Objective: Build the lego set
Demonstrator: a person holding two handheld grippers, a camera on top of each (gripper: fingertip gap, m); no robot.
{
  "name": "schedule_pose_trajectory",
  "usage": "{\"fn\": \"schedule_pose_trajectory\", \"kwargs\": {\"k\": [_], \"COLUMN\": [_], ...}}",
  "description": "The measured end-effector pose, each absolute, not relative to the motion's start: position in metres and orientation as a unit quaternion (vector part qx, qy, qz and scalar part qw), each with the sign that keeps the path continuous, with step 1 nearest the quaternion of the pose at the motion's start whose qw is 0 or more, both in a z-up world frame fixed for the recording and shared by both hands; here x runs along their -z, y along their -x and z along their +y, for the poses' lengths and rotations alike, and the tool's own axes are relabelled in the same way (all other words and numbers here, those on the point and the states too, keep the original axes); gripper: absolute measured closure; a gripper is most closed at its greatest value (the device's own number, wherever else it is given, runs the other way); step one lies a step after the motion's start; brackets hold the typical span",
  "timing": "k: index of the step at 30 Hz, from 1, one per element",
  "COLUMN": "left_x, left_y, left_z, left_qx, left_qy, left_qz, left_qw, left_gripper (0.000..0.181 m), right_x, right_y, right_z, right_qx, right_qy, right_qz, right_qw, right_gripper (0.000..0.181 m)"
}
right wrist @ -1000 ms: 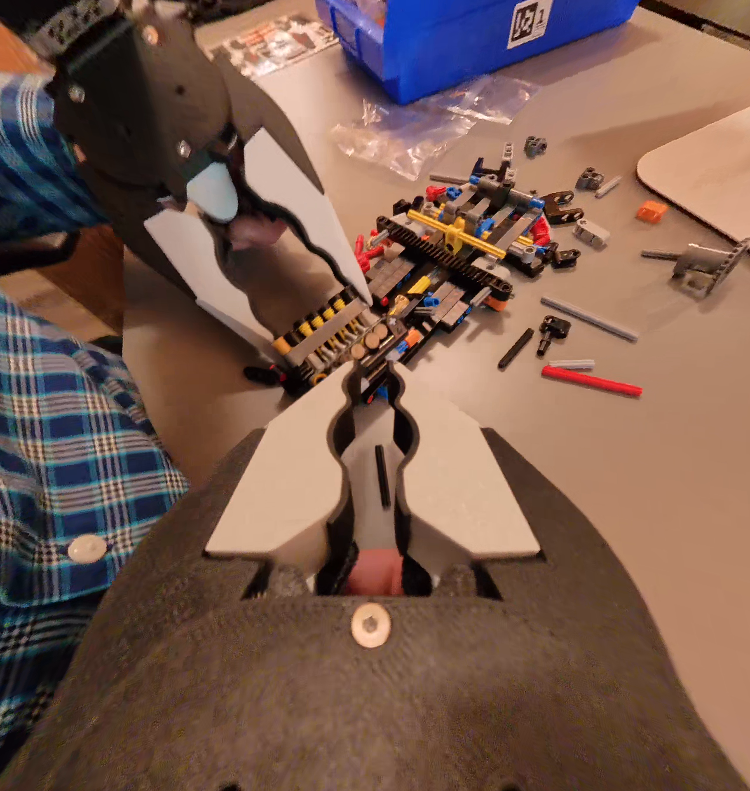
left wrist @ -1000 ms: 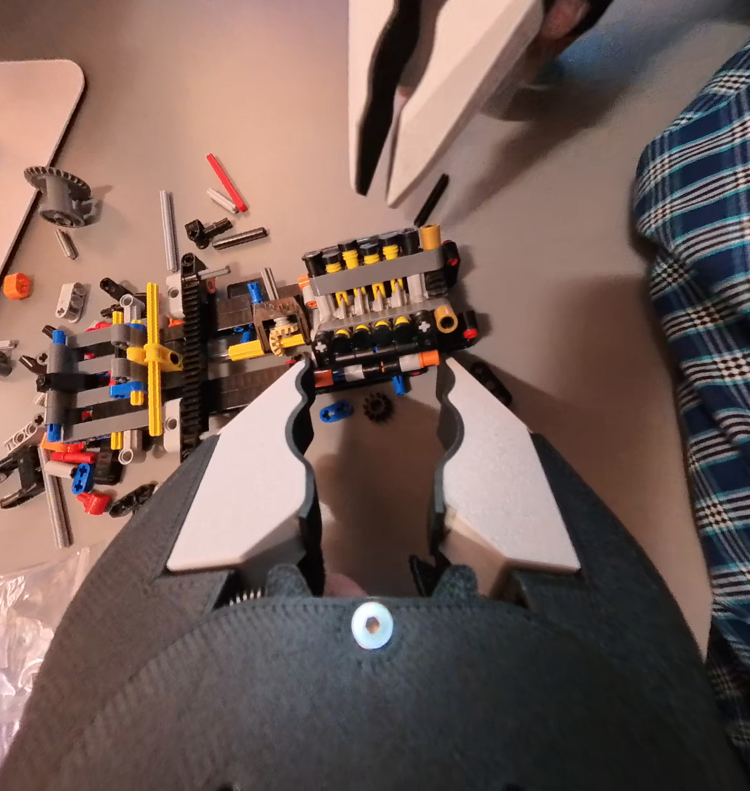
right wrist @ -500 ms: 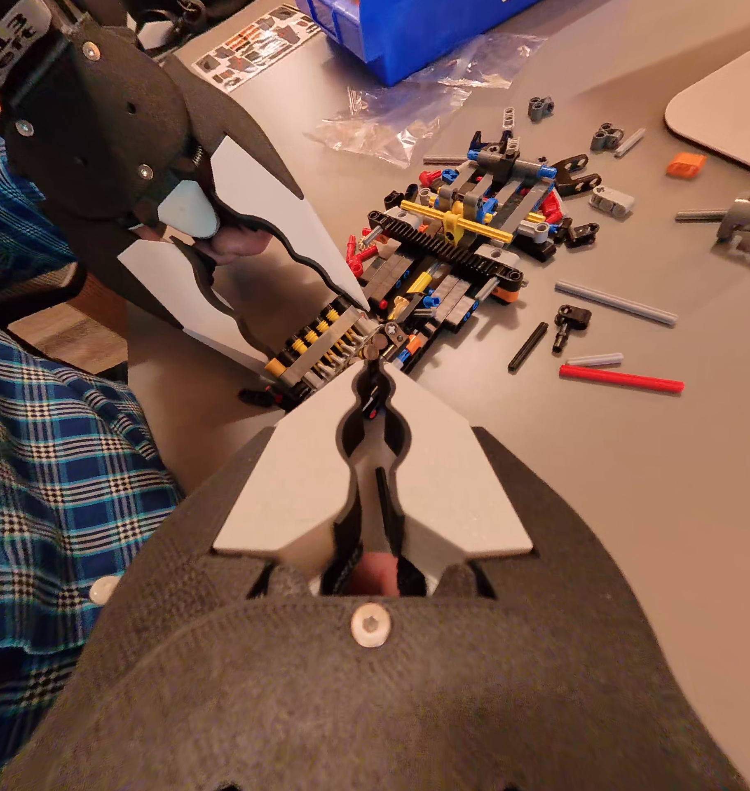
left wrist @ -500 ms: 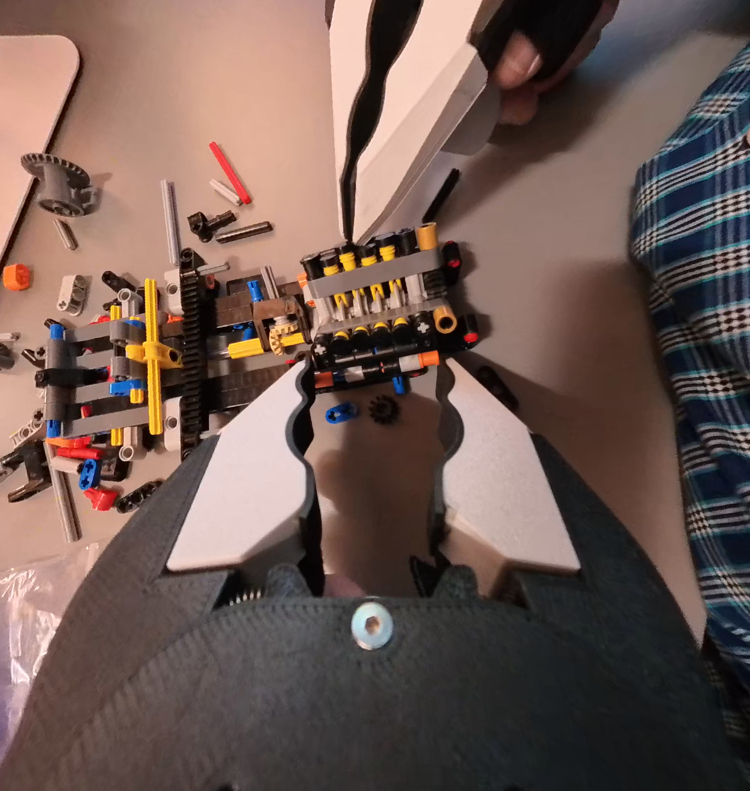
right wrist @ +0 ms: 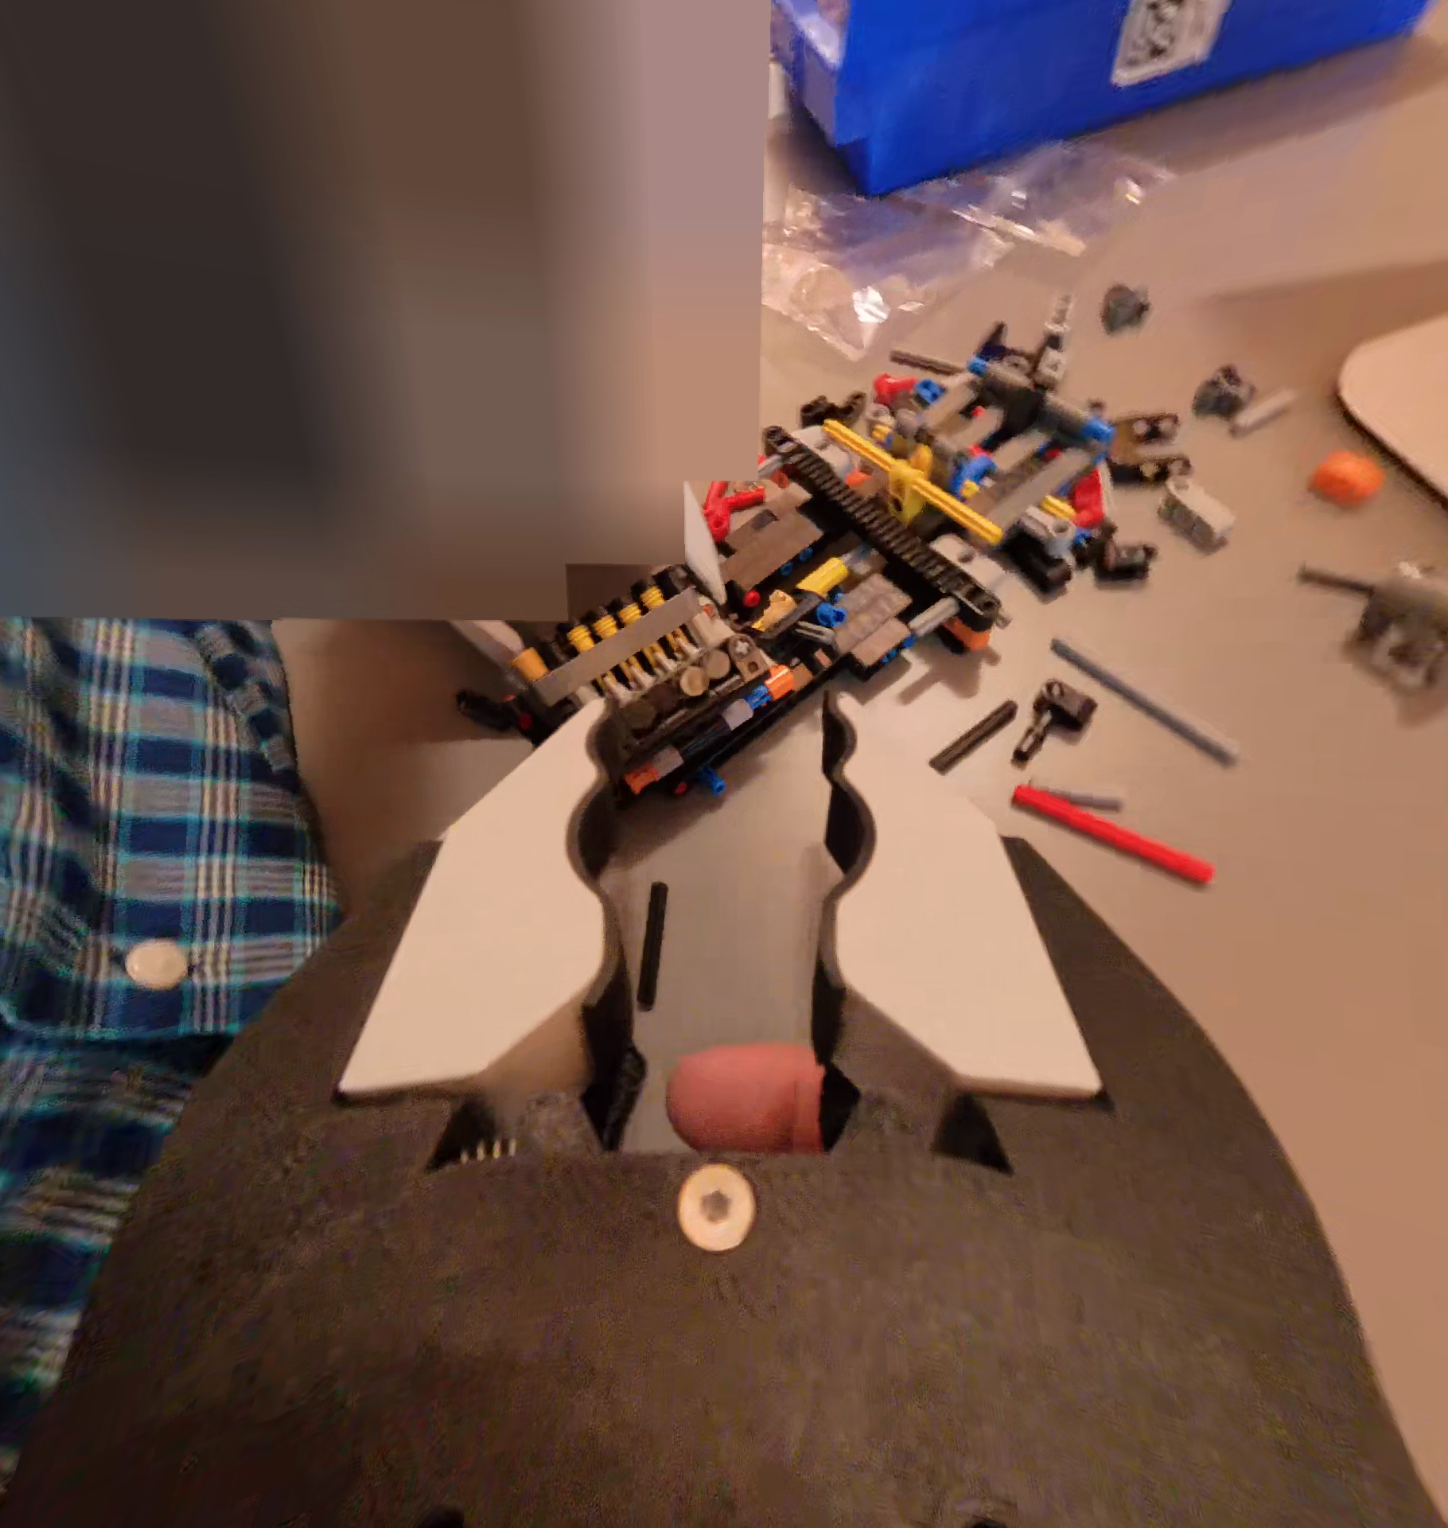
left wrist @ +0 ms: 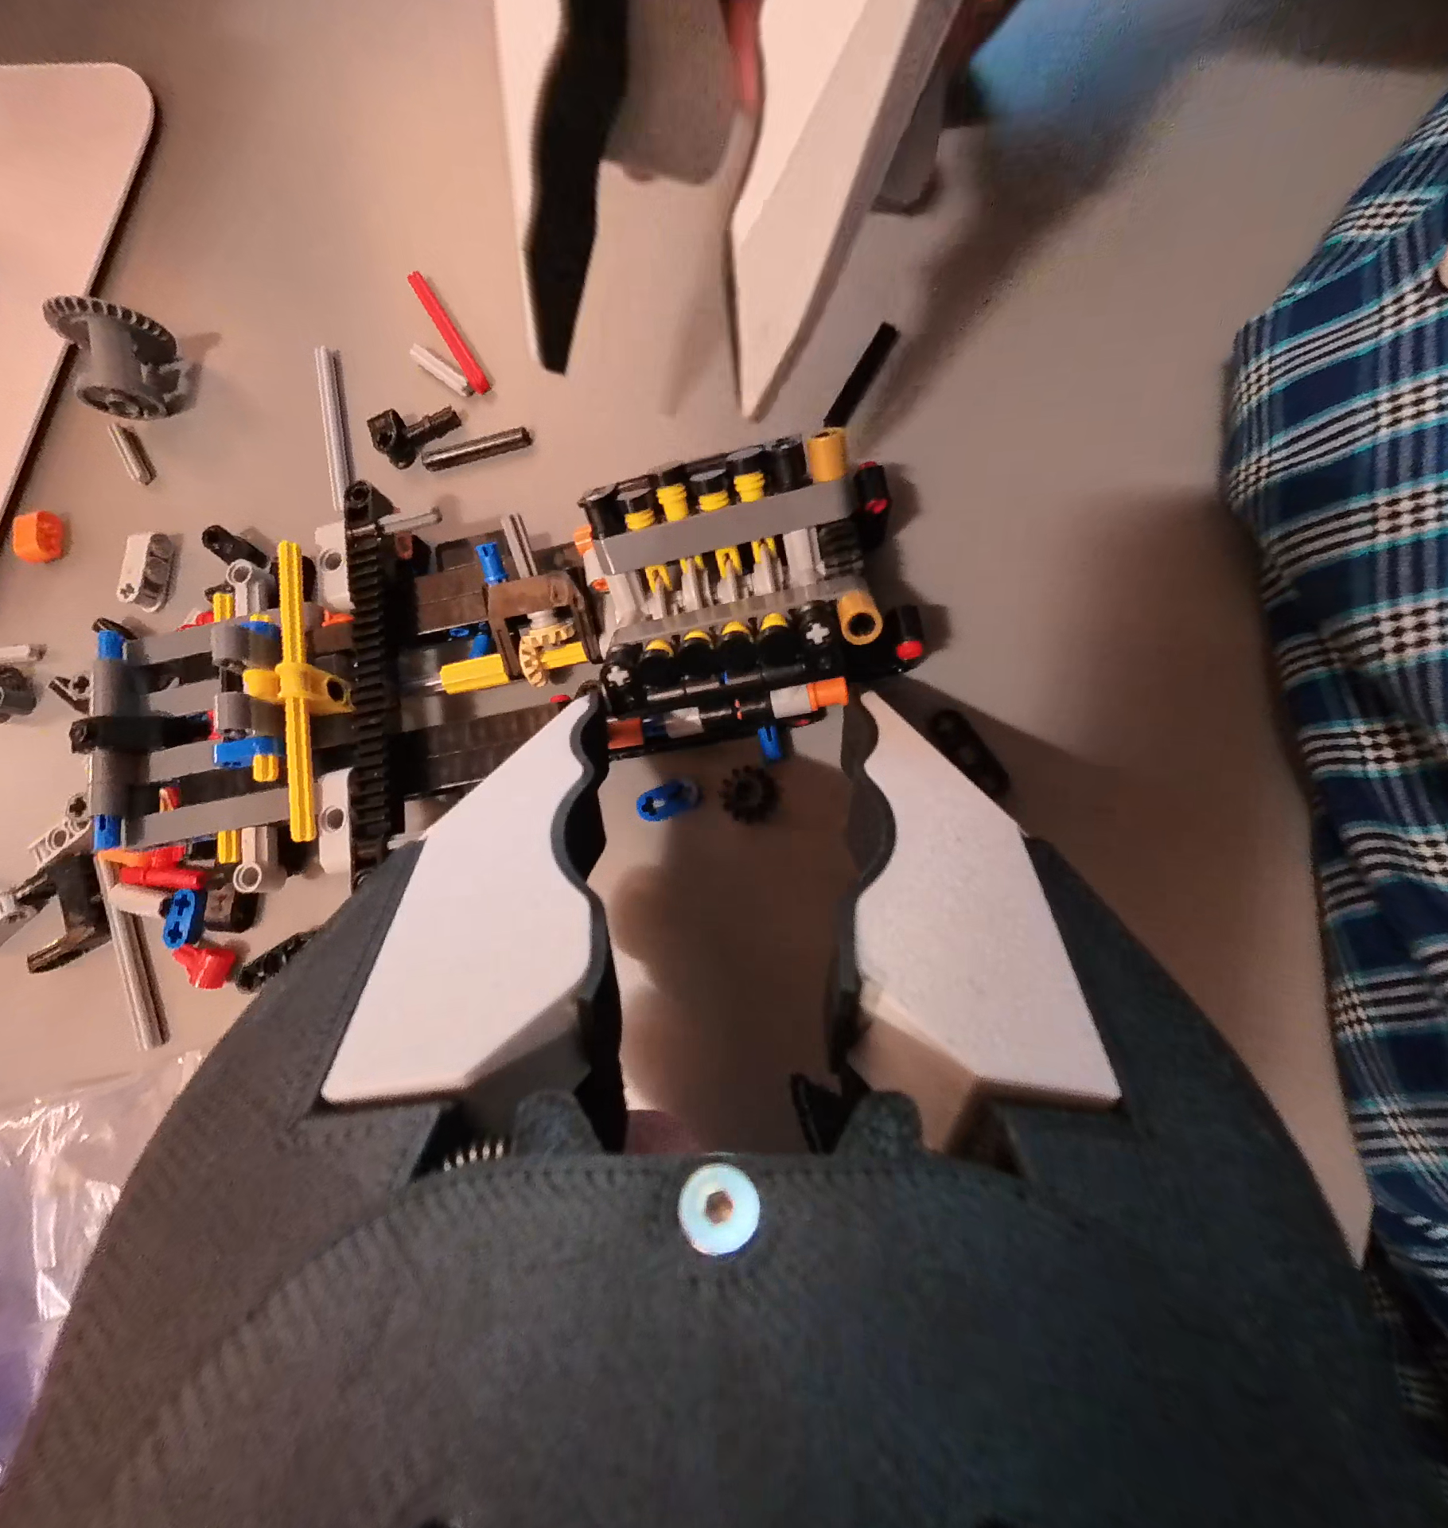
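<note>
Partly built lego model point(left wrist: 588, 661) lying on the grey surface point(left wrist: 1076, 579), flanked by both devices: left hand-held gripper point(left wrist: 721, 719) spread, fingertips at the model's piston block; right hand-held gripper point(right wrist: 708, 719) likewise spread and empty, a black axle point(right wrist: 651, 943) on the surface between its fingers.

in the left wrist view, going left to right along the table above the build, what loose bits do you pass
orange piece → grey gear wheel → long grey axle → red axle → black axle
</note>
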State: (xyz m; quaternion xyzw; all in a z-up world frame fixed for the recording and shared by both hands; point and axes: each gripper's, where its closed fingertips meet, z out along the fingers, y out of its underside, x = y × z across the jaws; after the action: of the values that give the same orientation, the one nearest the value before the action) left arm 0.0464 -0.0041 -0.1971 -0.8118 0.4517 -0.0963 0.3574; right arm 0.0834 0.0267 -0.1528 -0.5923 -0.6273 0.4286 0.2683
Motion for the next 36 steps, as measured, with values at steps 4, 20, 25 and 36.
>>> {"fn": "schedule_pose_trajectory", "kwargs": {"k": [4, 20, 25, 36], "left_x": [0.195, 0.192, 0.193, 0.192], "left_y": [-0.050, -0.053, -0.052, -0.051], "left_z": [-0.006, -0.007, -0.008, -0.010], "left_qx": [0.099, 0.108, 0.110, 0.107], "left_qy": [0.810, 0.808, 0.806, 0.808], "left_qz": [0.456, 0.469, 0.471, 0.471], "left_qw": [0.356, 0.341, 0.341, 0.337], "left_gripper": [0.126, 0.126, 0.126, 0.126], "right_x": [0.159, 0.173, 0.180, 0.181], "right_y": [-0.079, -0.078, -0.077, -0.077], "right_z": [0.024, 0.017, 0.013, 0.011], "right_qx": [-0.419, -0.420, -0.409, -0.409], "right_qy": [0.531, 0.422, 0.409, 0.412], "right_qz": [-0.690, -0.783, -0.797, -0.797], "right_qw": [0.257, 0.183, 0.174, 0.165], "right_gripper": [0.130, 0.117, 0.124, 0.125]}}
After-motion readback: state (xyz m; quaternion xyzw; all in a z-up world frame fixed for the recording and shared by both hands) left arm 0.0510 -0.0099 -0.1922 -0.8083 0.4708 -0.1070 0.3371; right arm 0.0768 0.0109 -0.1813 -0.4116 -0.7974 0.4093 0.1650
